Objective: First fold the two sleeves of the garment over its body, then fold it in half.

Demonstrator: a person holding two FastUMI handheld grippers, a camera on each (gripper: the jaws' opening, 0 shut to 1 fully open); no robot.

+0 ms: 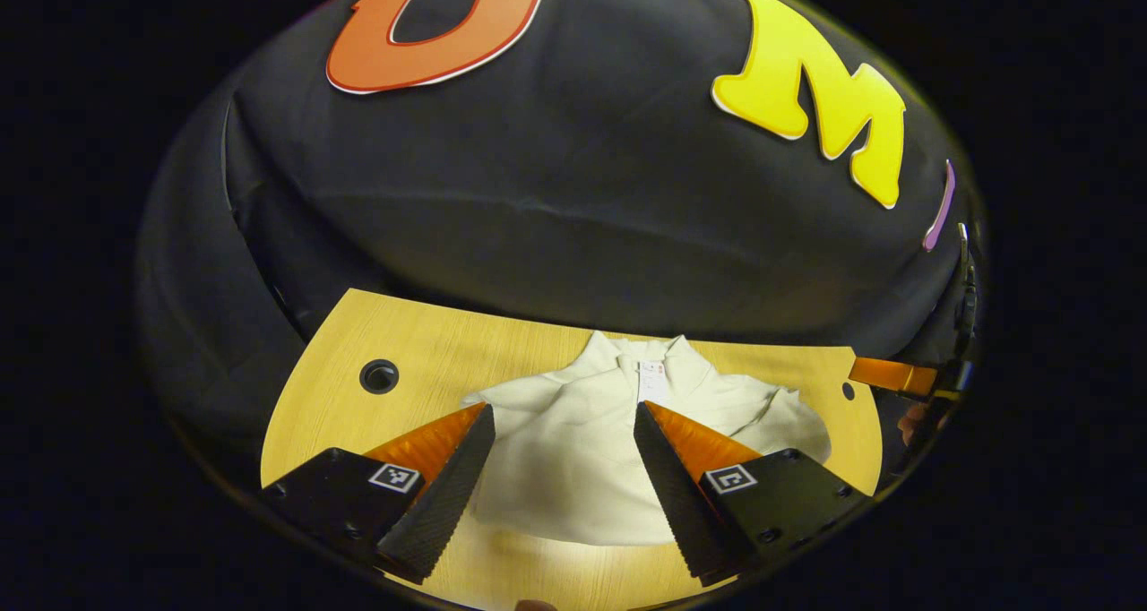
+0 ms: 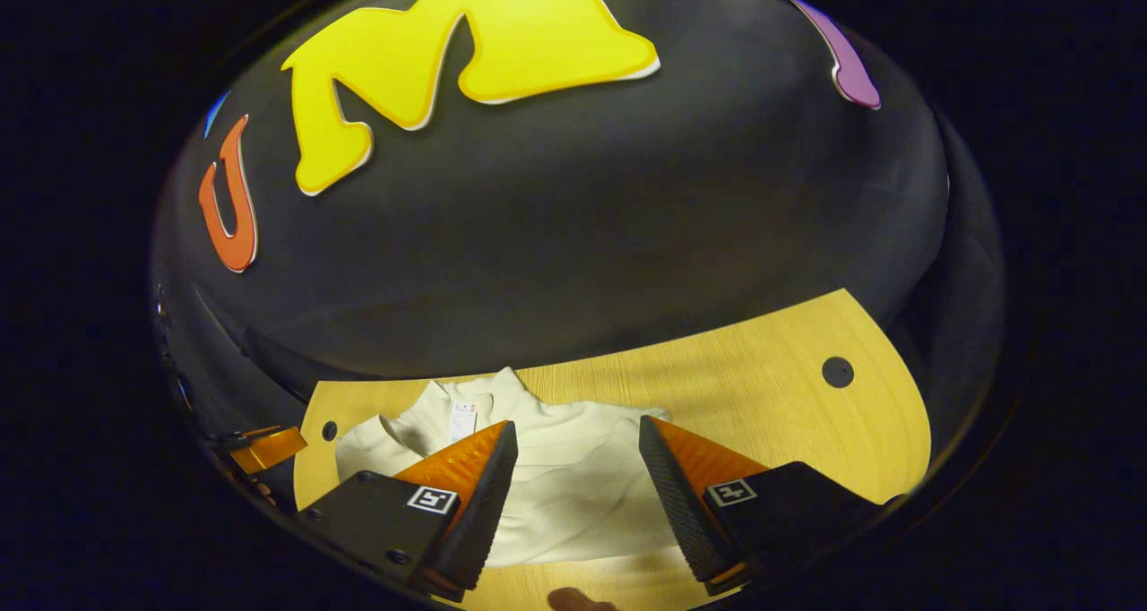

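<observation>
A light wooden surface (image 1: 430, 342) carries the cream garment (image 1: 573, 450), which lies flat near its middle with the collar toward the booth wall and both sleeves already folded in. The left hand-held gripper (image 1: 564, 414) hovers above it, fingers spread wide, holding nothing. The right hand-held gripper (image 2: 578, 432) likewise hangs wide and empty over the garment.

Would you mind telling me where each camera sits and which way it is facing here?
Left gripper view: rides on the left claw, facing forward over the wooden table at the white garment and booth wall; its own two fingers show, spread apart.
Right gripper view: rides on the right claw, facing the same garment from the other side; its fingers show, spread apart.
Shared: garment, table, wall.
</observation>
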